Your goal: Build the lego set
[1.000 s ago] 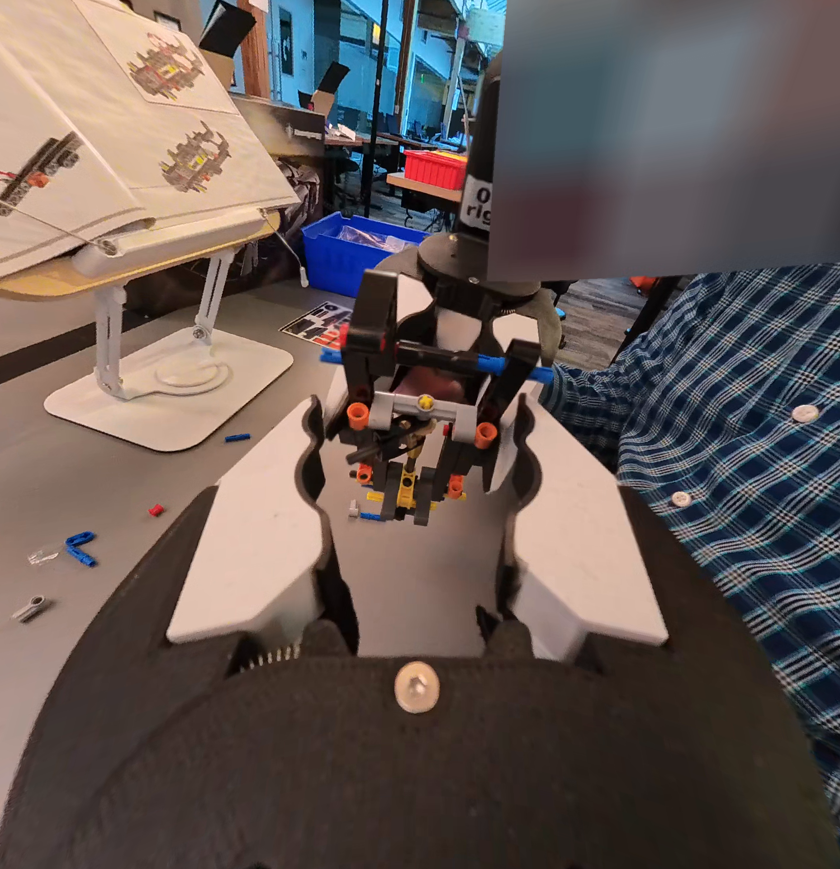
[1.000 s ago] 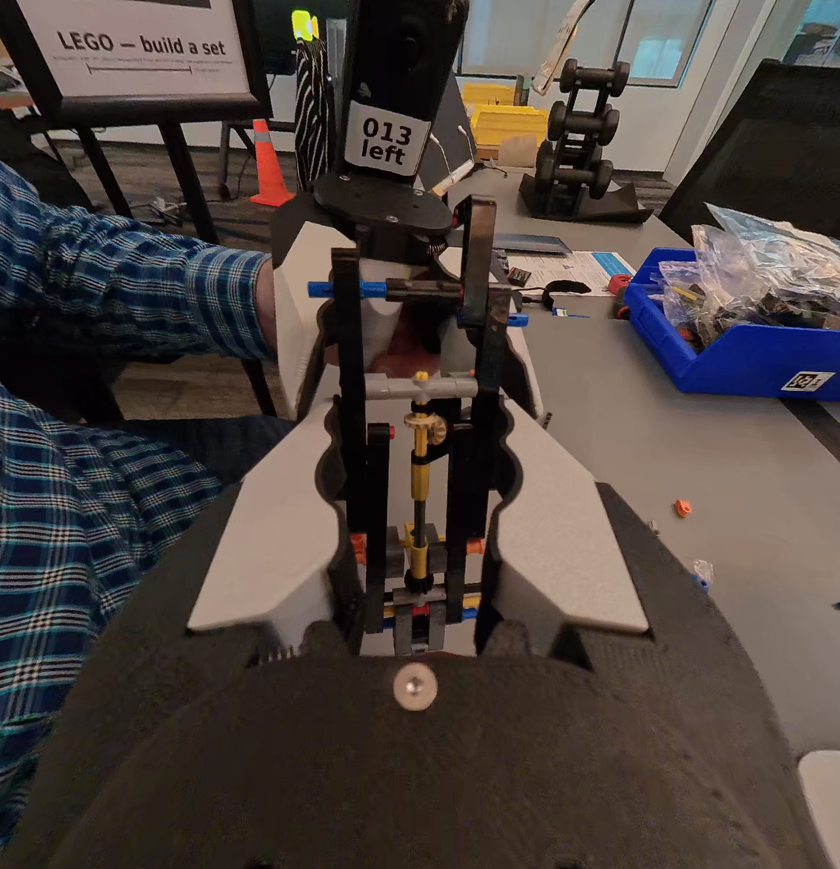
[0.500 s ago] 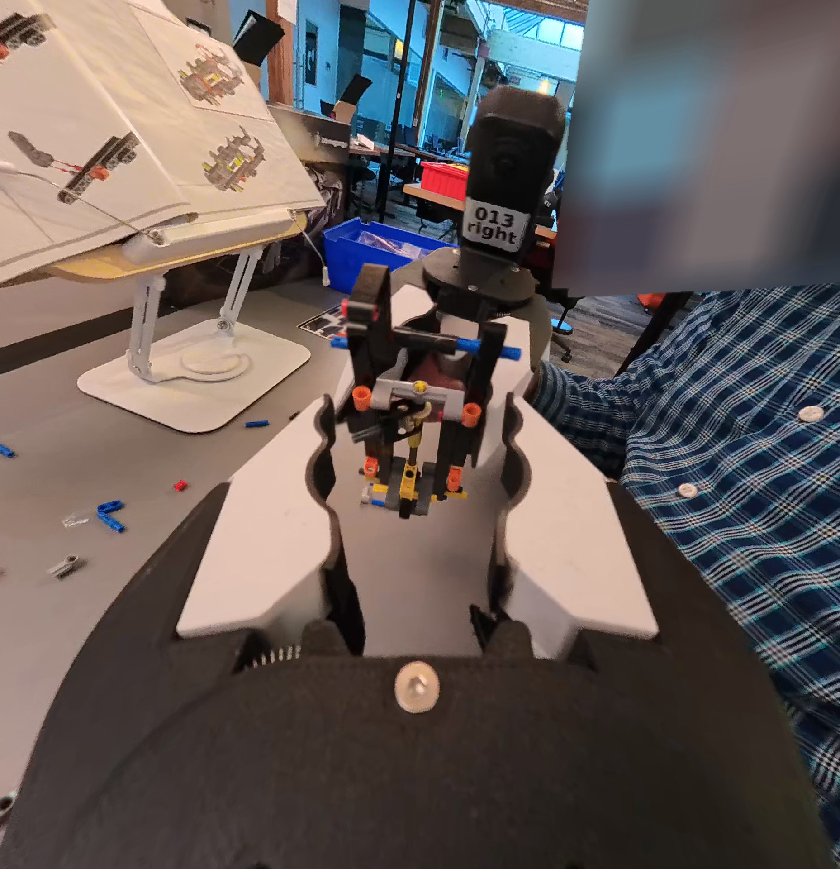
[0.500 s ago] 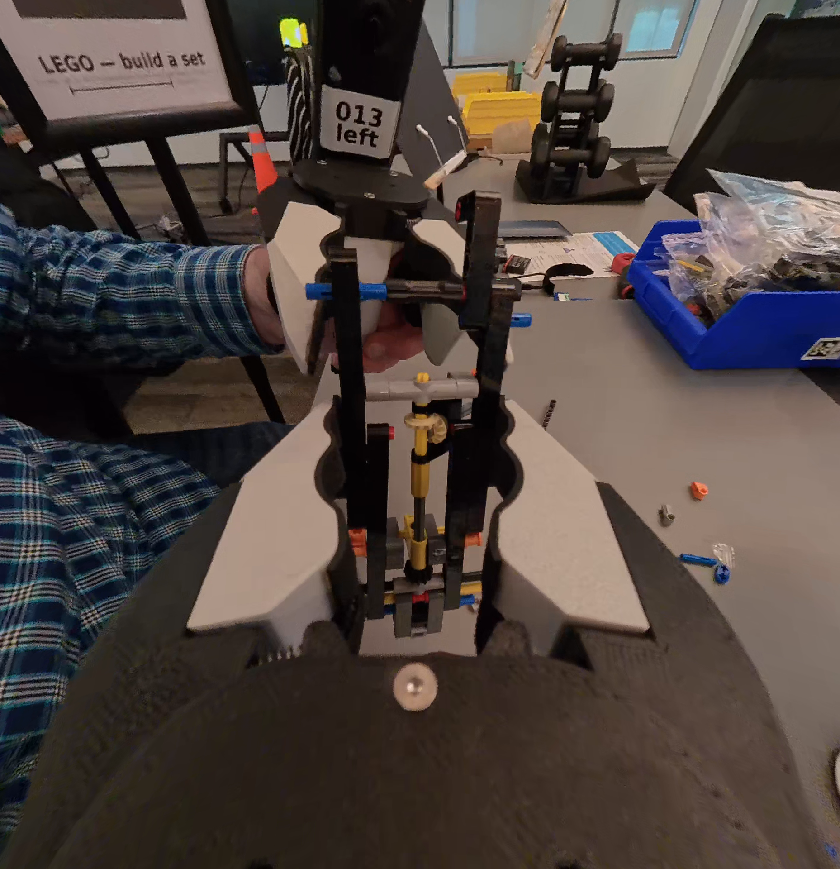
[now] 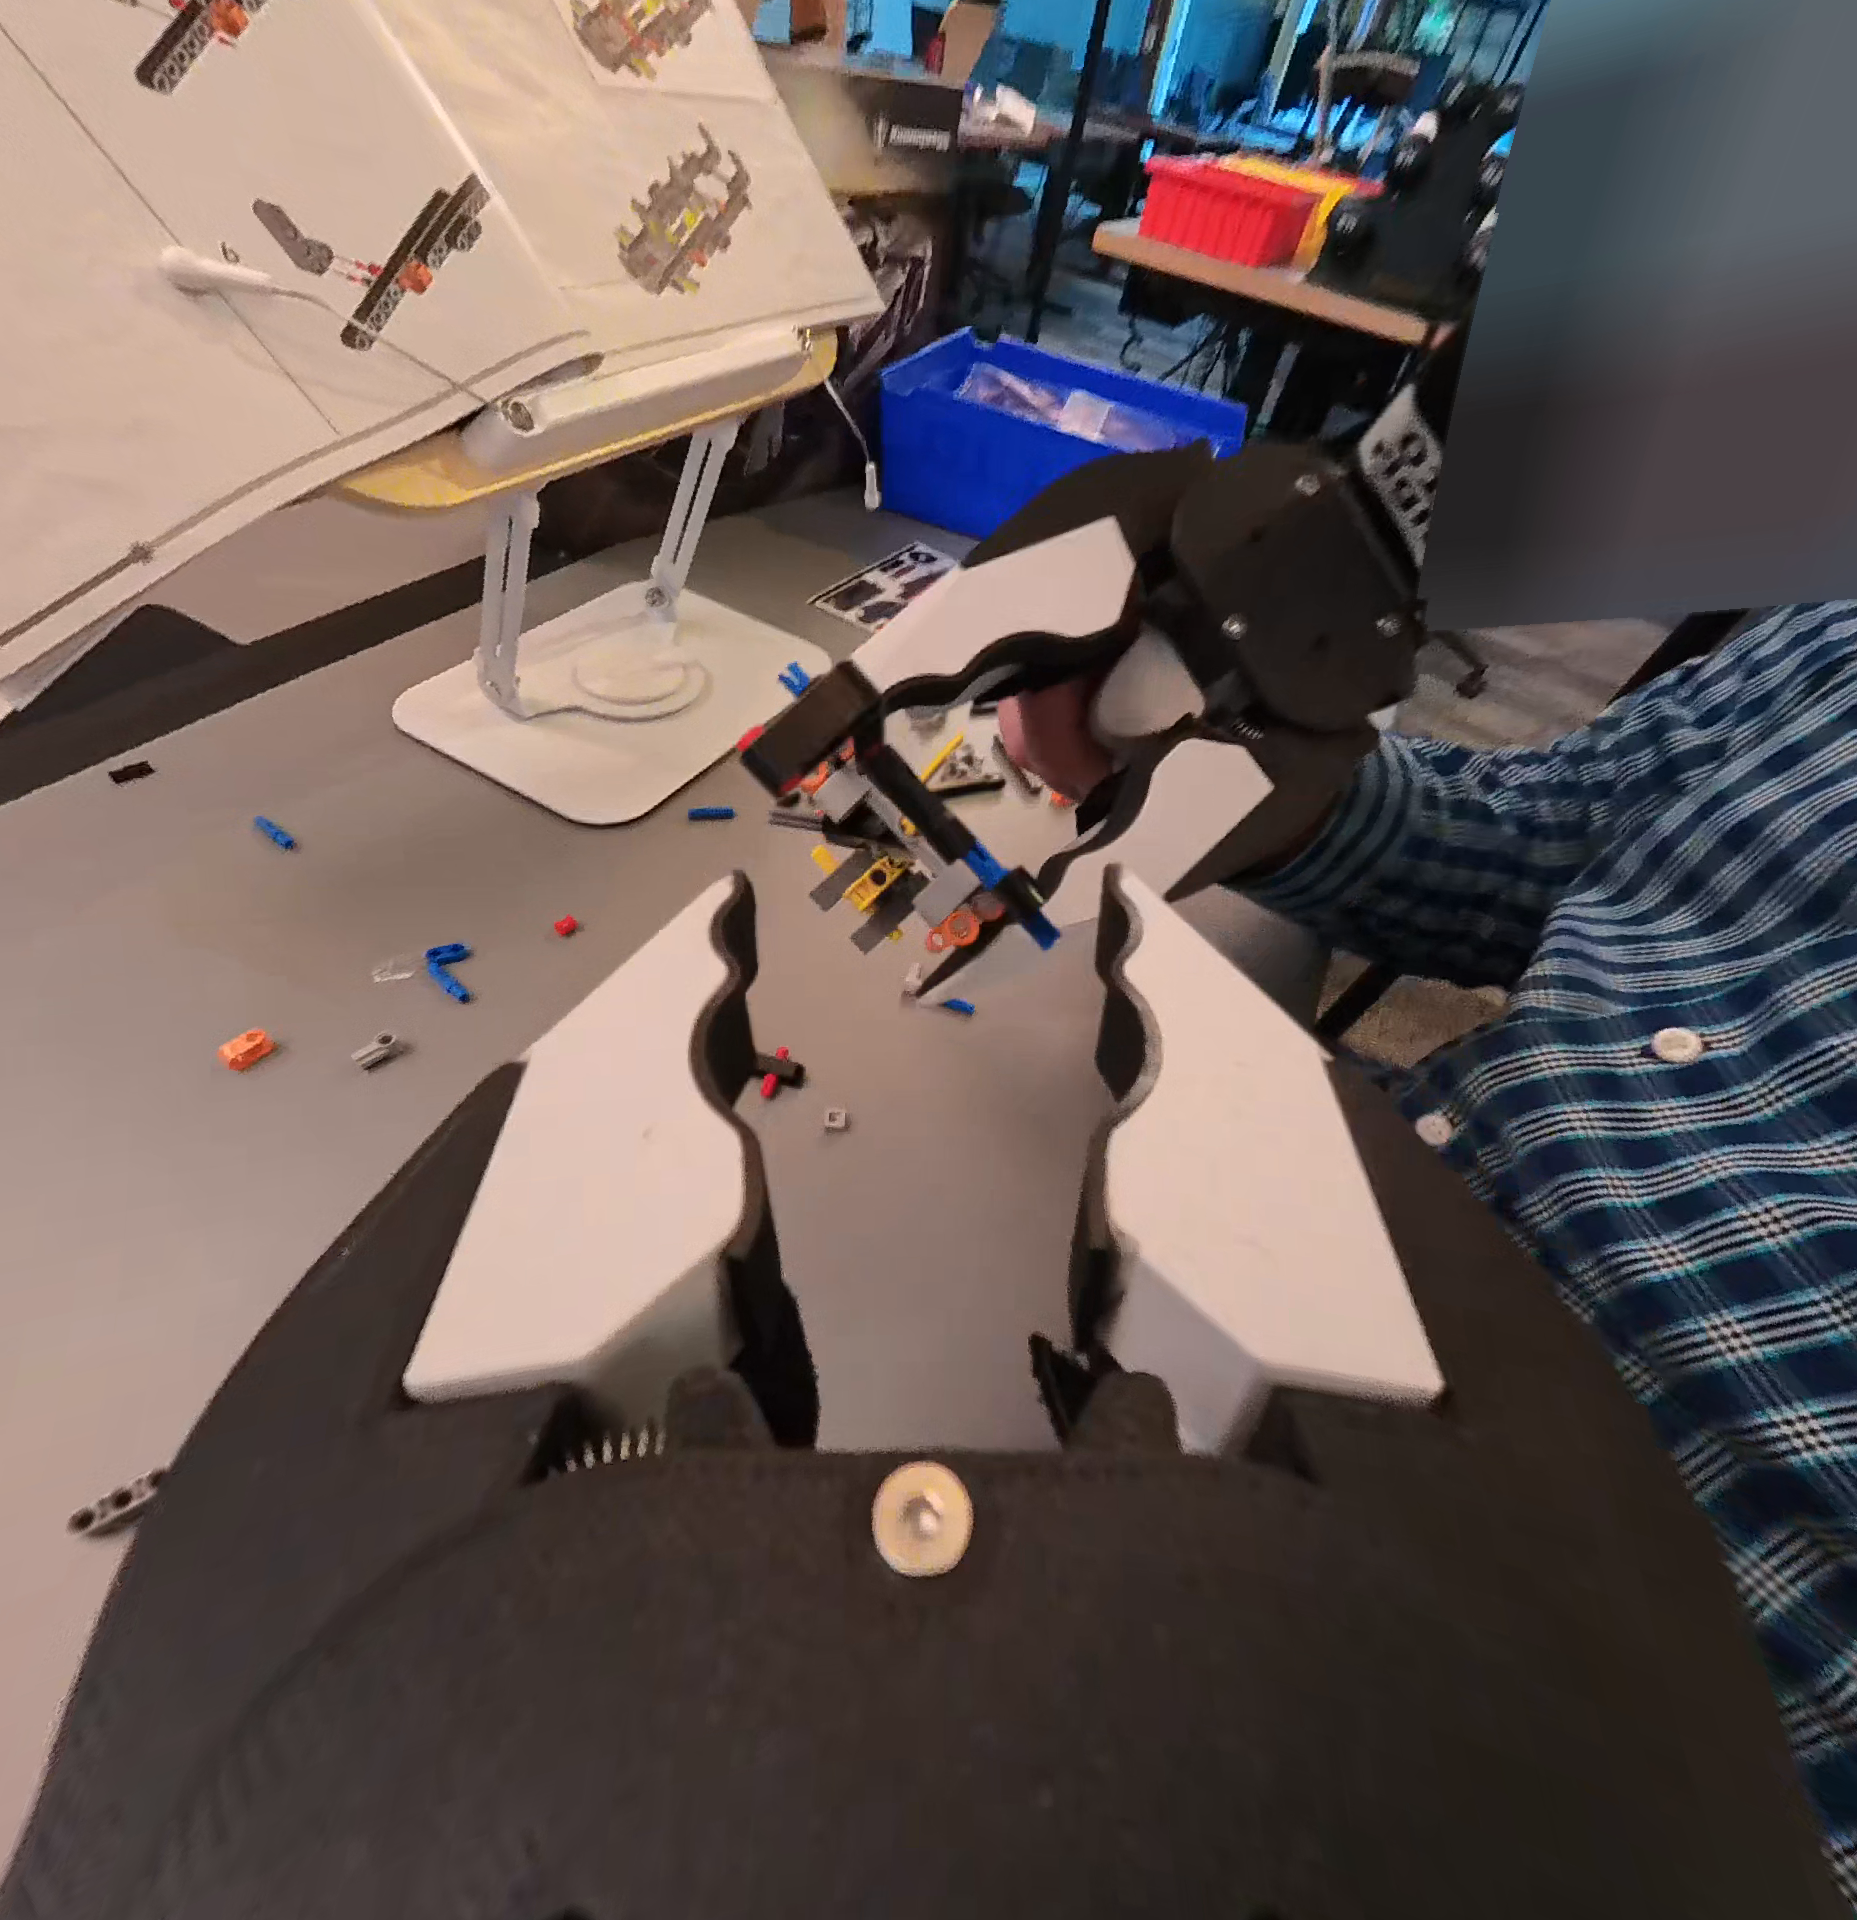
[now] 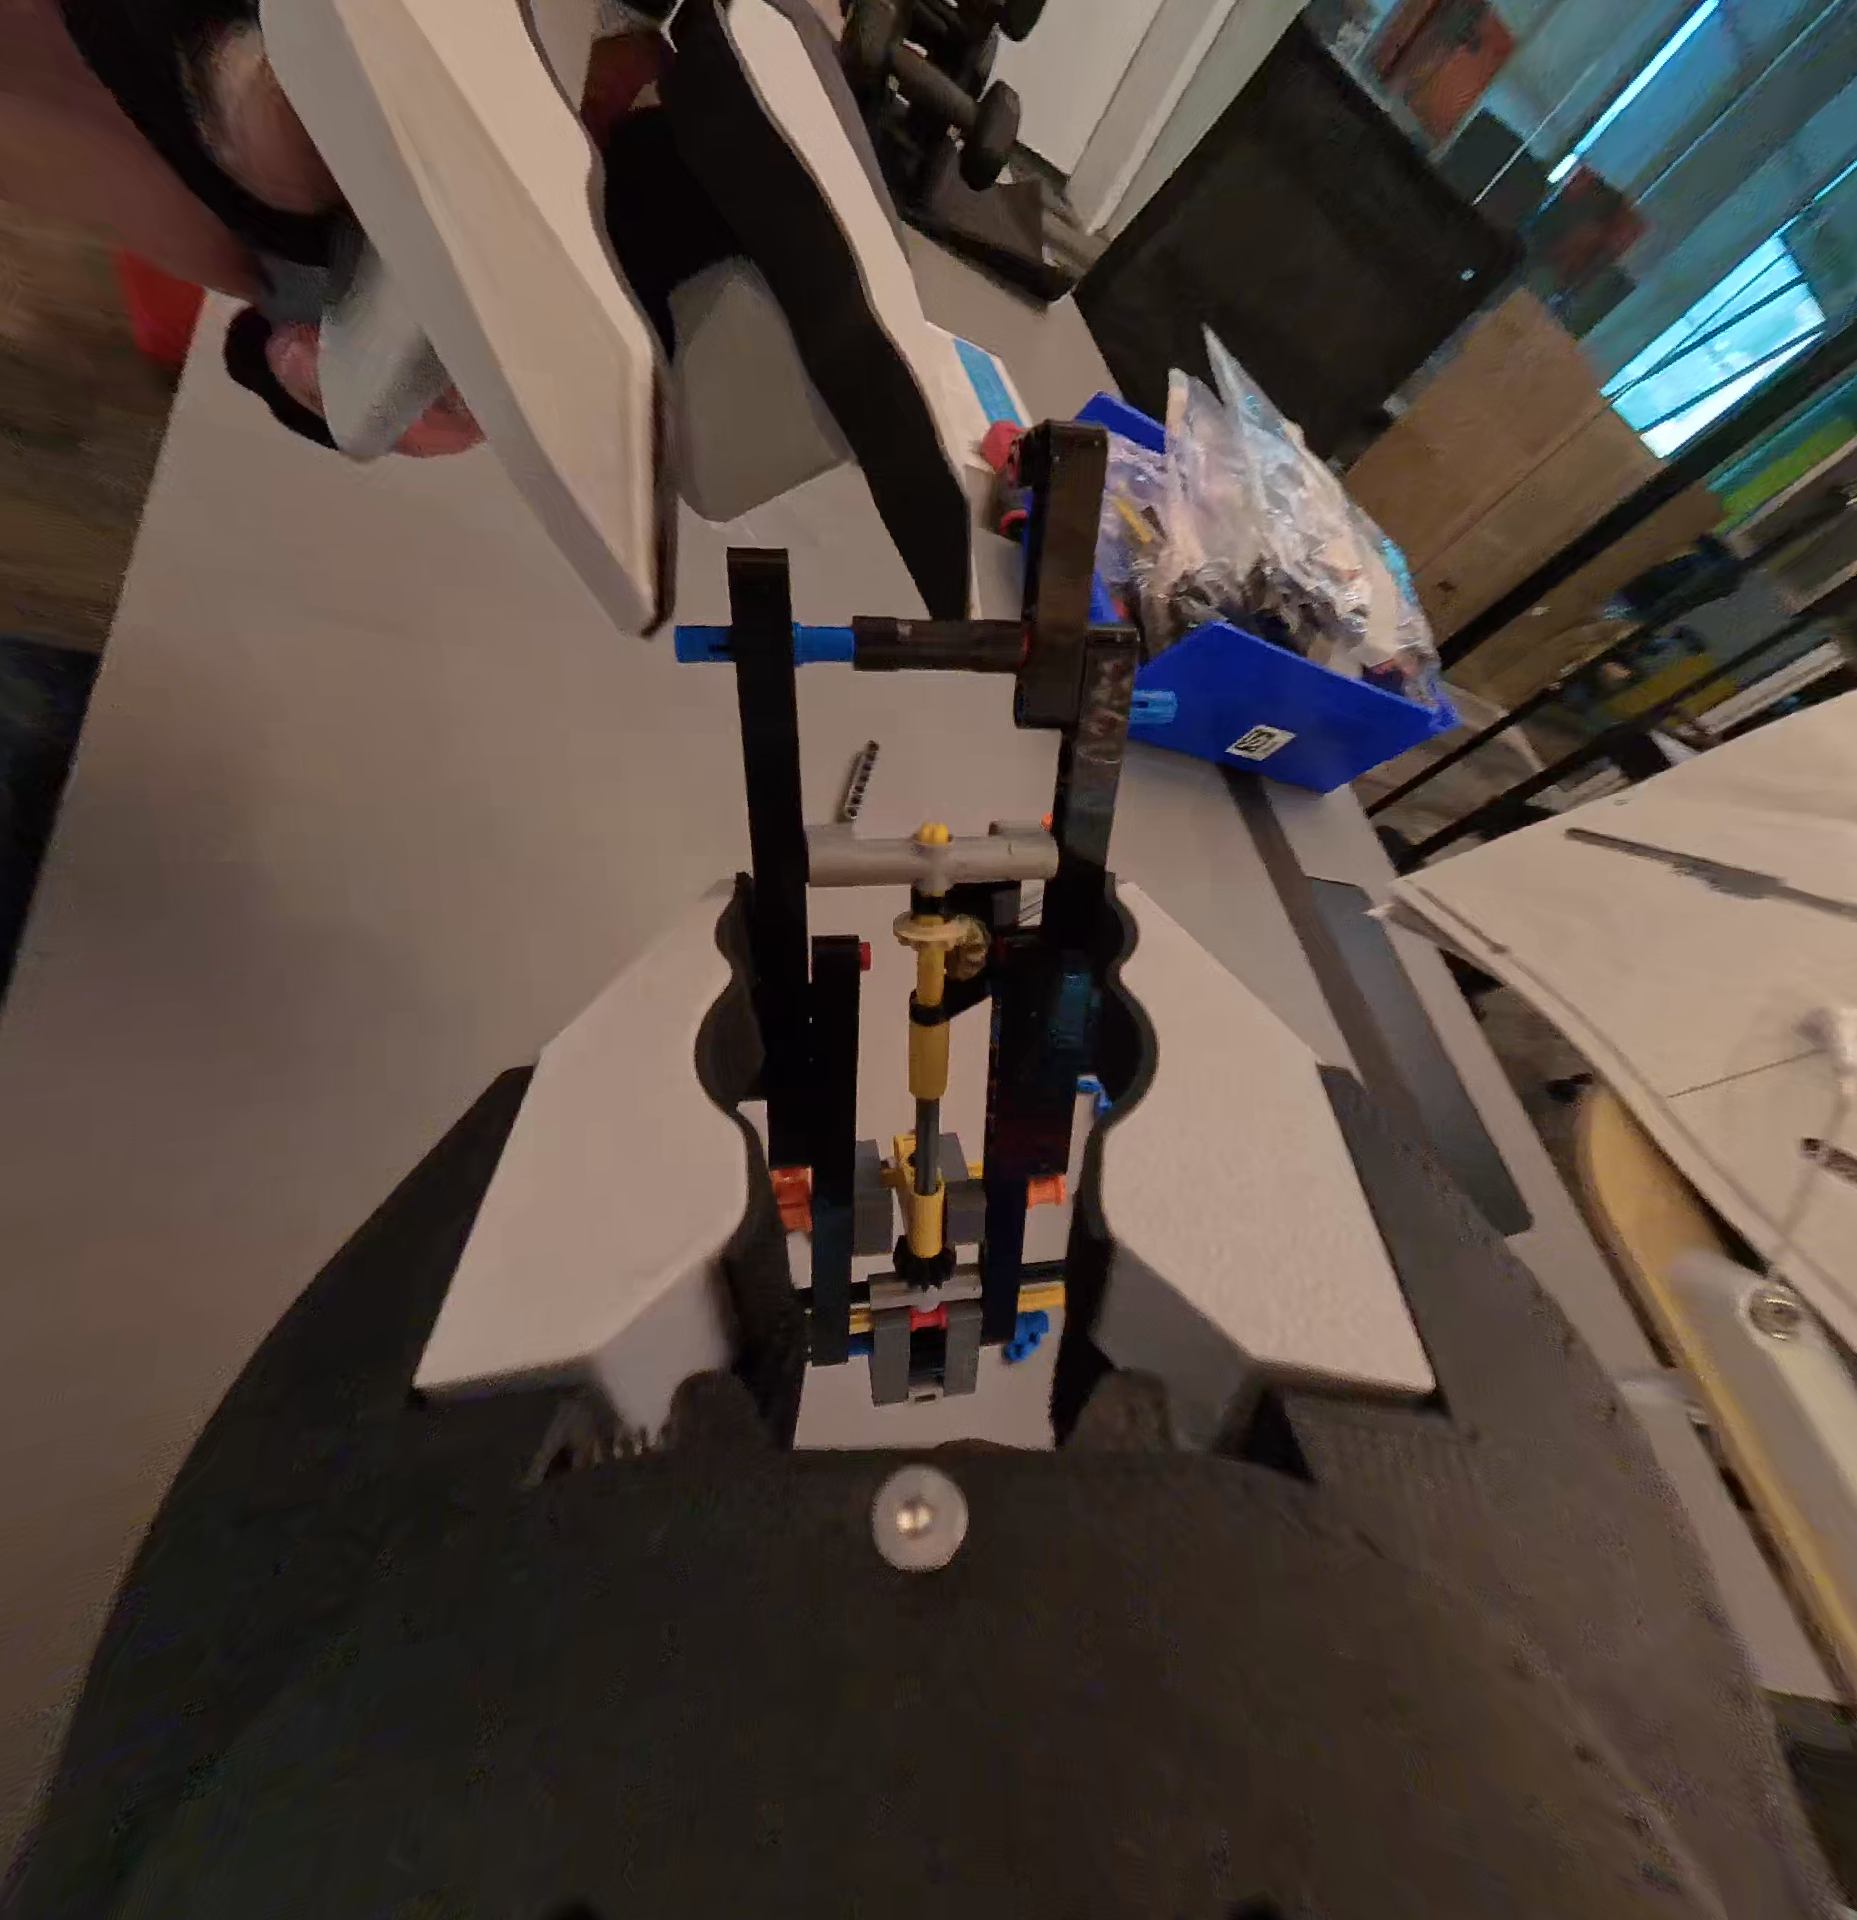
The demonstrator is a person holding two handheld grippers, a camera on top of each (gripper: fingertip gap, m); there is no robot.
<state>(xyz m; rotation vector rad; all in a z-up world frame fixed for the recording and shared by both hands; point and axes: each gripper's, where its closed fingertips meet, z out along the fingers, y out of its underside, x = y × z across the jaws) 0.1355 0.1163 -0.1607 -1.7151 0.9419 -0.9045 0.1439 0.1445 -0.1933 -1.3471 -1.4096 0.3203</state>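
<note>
The lego assembly (image 6: 929, 1049) is a frame of long black beams with a grey cross bar, a yellow axle, and blue and orange pins. My right gripper (image 6: 924, 914) is shut on its lower part, and the beams stick out past the fingertips. In the left wrist view my right gripper (image 5: 888, 831) holds the assembly (image 5: 908, 800) tilted, just above the grey table (image 5: 228, 1195). My left gripper (image 5: 924, 894) is open and empty, just short of the assembly. It shows in the right wrist view (image 6: 794, 608) above the assembly's top end, apart from it.
An instruction booklet (image 5: 384, 260) rests on a white stand (image 5: 612, 707) at the back left. A blue bin (image 5: 1049, 436) holds bags of parts. Small loose pieces (image 5: 446, 966) lie scattered on the table, with more (image 5: 945, 758) behind the assembly. A plaid sleeve (image 5: 1630, 935) fills the right side.
My right gripper has rolled and tipped down toward the table with the assembly. My left gripper has drawn back, and its open fingers no longer flank the assembly's end.
</note>
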